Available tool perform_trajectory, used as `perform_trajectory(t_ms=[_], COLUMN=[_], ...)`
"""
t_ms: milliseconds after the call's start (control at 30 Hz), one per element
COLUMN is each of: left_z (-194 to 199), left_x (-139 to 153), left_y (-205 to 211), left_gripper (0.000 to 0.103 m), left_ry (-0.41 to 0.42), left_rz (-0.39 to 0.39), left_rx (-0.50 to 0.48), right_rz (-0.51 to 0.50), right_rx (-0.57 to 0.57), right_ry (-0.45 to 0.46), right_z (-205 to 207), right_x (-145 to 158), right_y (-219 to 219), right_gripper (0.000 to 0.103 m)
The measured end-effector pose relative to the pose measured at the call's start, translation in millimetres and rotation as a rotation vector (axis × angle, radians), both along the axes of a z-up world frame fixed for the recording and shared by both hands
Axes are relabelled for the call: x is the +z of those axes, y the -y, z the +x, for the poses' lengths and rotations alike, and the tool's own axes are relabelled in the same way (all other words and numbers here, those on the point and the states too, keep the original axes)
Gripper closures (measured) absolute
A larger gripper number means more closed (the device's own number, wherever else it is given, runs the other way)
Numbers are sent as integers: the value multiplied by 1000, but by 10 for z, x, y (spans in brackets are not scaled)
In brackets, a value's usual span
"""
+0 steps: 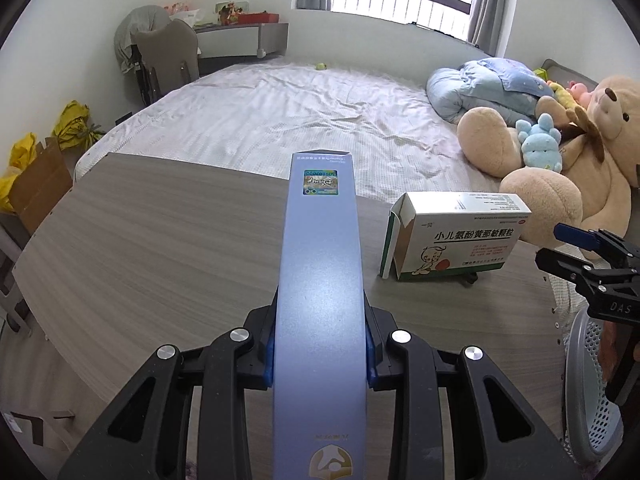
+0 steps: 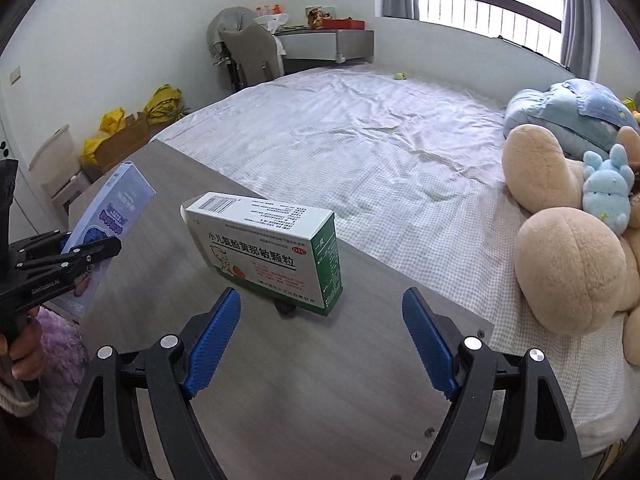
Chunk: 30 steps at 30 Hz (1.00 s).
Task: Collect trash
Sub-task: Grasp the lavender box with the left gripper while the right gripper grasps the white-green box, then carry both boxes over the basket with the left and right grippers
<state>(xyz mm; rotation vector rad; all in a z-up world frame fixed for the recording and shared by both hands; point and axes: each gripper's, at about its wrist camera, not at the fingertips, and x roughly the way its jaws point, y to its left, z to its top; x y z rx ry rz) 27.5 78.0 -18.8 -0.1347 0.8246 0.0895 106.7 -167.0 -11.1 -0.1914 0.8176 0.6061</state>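
We are looking across a grey wooden table set against a bed. At the left, our left gripper is clamping a long blue box between its blue pads, which are pressing on both of its narrow sides; the box is sticking out ahead of the fingers and is hanging above the table. Further right, a white and green medicine box is standing on the table near the bed-side edge, one end flap open. Our right gripper is hovering just short of it with its jaws spread wide and nothing between them. At the far right, a big teddy bear is lying on the bed, and a grey basket is showing beside the table.
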Motion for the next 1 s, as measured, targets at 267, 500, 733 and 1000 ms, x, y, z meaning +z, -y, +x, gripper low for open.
perform_trajectory(t_ms=[267, 500, 733, 1000], left_z=[69, 133, 127, 91], left_x=[2, -33, -34, 28], left_y=[44, 63, 42, -60], left_gripper=[72, 72, 72, 72], left_ry=[-10, -25, -24, -8], left_rz=[-12, -1, 1, -22], left_rx=[6, 20, 35, 60], right_rz=[7, -10, 2, -27], right_rx=[157, 275, 324, 291], right_ry=[5, 8, 14, 27], right_z=[365, 499, 456, 222], right_x=[-138, -224, -284, -279], right_y=[-133, -378, -615, -722], right_gripper=[24, 24, 24, 54])
